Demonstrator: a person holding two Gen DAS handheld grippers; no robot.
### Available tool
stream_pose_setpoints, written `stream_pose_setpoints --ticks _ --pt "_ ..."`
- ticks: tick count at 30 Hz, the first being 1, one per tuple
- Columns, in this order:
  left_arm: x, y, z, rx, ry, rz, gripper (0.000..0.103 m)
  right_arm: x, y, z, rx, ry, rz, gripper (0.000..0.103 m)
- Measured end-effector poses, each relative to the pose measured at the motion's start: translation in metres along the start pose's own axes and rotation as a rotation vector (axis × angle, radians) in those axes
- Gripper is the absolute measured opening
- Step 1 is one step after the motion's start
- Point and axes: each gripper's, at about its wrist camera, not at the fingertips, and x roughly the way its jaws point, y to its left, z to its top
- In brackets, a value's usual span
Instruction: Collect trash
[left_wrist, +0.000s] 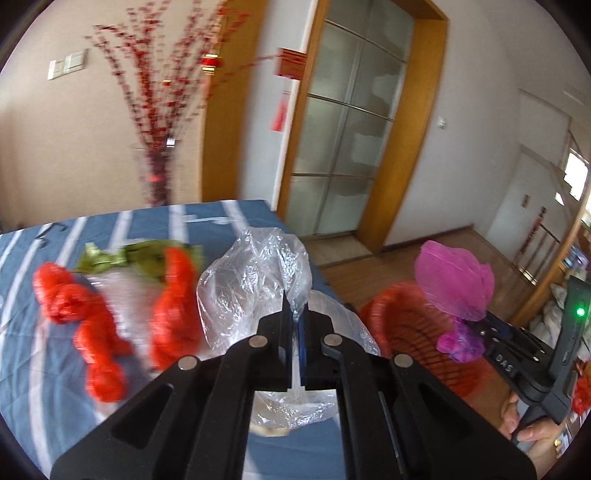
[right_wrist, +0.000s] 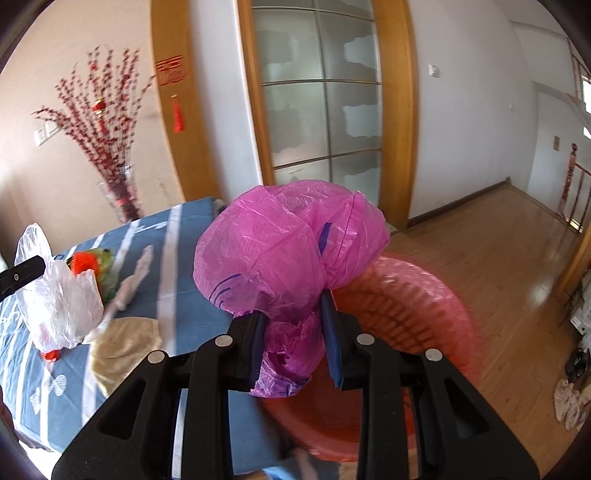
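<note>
The pink bag (right_wrist: 291, 251) sits puffed up right at the tips of the right gripper (right_wrist: 293, 314), its gathered neck pinched between the two blue pads — the jaws stand part-way apart with the crumpled plastic filling the gap. Just behind and below it, on the far right side of the bag, curves the red basket (right_wrist: 424, 306), standing on the wooden floor beside the table. So the relation that counts is this: the bag hangs over the near rim of the basket, and the open mouth lies ahead and to the right of the gripper. From here a short carry forward looks enough to get it over the opening.

Over on the left, the clear bag (left_wrist: 255, 280) rises straight up out of the left gripper (left_wrist: 293, 314), whose jaws are pressed together on a thin fold of it. From that view the basket (left_wrist: 402, 325) lies off to the right, past the edge of the blue striped tablecloth (left_wrist: 147, 221), with the right gripper and its pink bag (left_wrist: 454, 284) between. The right hand is plainly the nearer one — the left has the whole table corner to cross.

Left on the cloth are two red bags (left_wrist: 92, 332) and a scrap of green wrapping (left_wrist: 140, 254), blurred, well to the left of the clear bag. A cream cloth (right_wrist: 122, 343) lies near the table's front edge.
</note>
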Motion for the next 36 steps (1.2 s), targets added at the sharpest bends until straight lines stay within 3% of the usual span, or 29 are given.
stream_pose_setpoints --ticks 13,20,25,27,31,33,36 --pt "0.067 -0.115 -0.013 0.11 0.067 -0.232 0.004 0.004 -0.07 -0.006 0.116 0.01 -0.087 0.029" --pt "0.102 -0.152 -0.021 0.155 0.113 -0.277 0.004 0.013 -0.092 -0.005 0.166 0.014 -0.096 0.029" --pt "0.127 -0.163 -0.026 0.144 0.157 -0.282 0.006 0.022 -0.103 -0.006 0.208 0.029 -0.062 0.036" --pt "0.133 -0.162 -0.027 0.136 0.172 -0.277 0.011 0.026 -0.107 -0.007 0.218 0.033 -0.05 0.039" --pt "0.143 -0.155 -0.031 0.101 0.19 -0.285 0.035 0.031 -0.111 -0.011 0.232 0.051 -0.042 0.046" --pt "0.143 -0.149 -0.032 0.087 0.197 -0.282 0.038 0.03 -0.113 -0.013 0.24 0.052 -0.047 0.053" --pt "0.14 -0.14 -0.033 0.076 0.201 -0.265 0.038 0.024 -0.111 -0.013 0.223 0.039 -0.072 0.054"
